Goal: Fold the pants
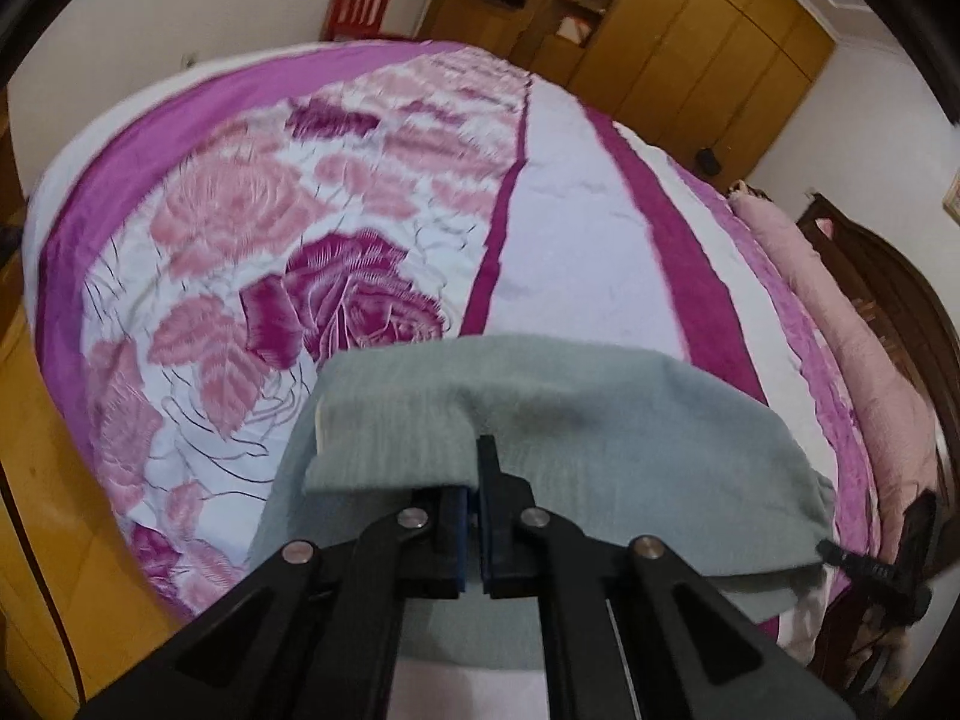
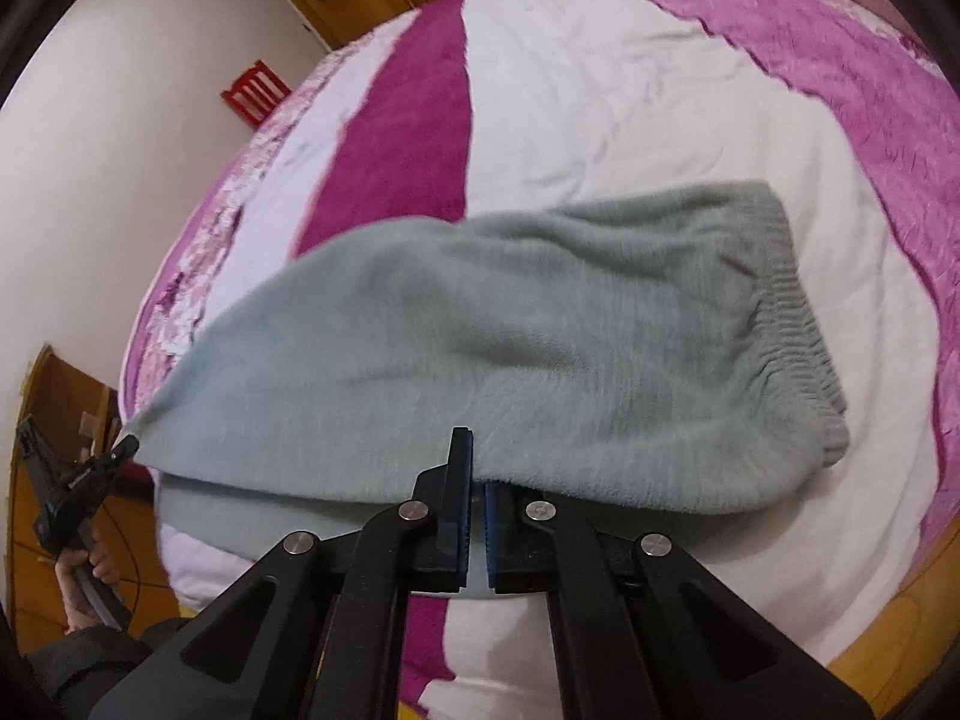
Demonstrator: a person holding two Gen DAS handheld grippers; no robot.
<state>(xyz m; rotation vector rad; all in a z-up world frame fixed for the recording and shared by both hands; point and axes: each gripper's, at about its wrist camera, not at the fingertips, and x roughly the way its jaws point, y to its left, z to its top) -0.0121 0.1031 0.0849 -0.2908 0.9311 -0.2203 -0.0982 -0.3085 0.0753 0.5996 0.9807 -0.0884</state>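
The grey-green fleece pants (image 2: 510, 324) lie on the near part of the bed, folded over on themselves, with the ribbed elastic waistband (image 2: 798, 324) at the right end and the fabric tapering to a point at the left. The near edge is lifted off the bedspread (image 1: 252, 228), and both grippers have hold of it. The right gripper (image 2: 477, 480) is clamped on the near hem around the middle of the garment, its blue-padded jaws drawn together with fleece pinched between them. The left gripper (image 1: 477, 474) is likewise clenched on the cloth at the left end, where a flap of the fleece drapes over its left finger; from the right wrist view its black tip (image 2: 123, 450) shows at the very corner of the pants, gripped by a hand (image 2: 90, 570) in a dark sleeve. The picture is smeared there, so how much cloth sits in those jaws I can't quite make out. Beneath the pants the bedspread runs in white and magenta stripes, with big pink and purple roses toward the left. A pink pillow (image 1: 840, 324) lies along the right side by a dark wooden headboard (image 1: 888, 276). Beyond the far edge stand yellow-brown wardrobes (image 1: 708, 30), and a red slatted thing (image 1: 360, 0) leans at the pale wall.
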